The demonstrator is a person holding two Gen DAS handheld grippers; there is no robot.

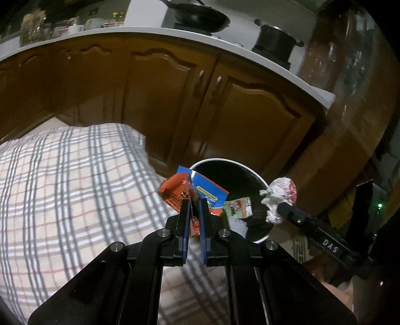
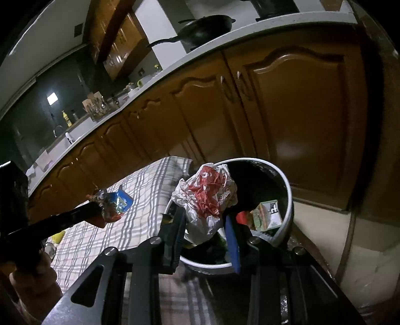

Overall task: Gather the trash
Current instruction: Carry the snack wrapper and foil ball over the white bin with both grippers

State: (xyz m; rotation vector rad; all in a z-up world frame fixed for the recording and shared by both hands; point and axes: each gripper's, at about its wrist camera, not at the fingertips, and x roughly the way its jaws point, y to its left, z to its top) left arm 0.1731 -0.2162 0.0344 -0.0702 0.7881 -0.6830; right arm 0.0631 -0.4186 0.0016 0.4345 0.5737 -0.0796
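My left gripper (image 1: 193, 207) is shut on a crumpled red and blue snack wrapper (image 1: 192, 191), held at the near left rim of a white-rimmed, black-lined trash bin (image 1: 252, 172). My right gripper (image 2: 203, 220) is shut on a crumpled white and red plastic bag (image 2: 208, 197), held over the bin (image 2: 287, 190). A small green carton (image 2: 267, 215) lies inside the bin; it also shows in the left wrist view (image 1: 237, 207). The right gripper with its bag (image 1: 280, 195) shows in the left wrist view over the bin's right rim. The left gripper and wrapper (image 2: 115, 205) show in the right wrist view.
A table with a plaid cloth (image 1: 62, 187) stands left of the bin. Brown wooden cabinets (image 1: 175, 105) with a white countertop (image 1: 140, 33) stand behind, bearing a black wok (image 1: 200, 15) and a black pot (image 1: 275, 40). A yellow object (image 2: 58, 236) lies on the cloth.
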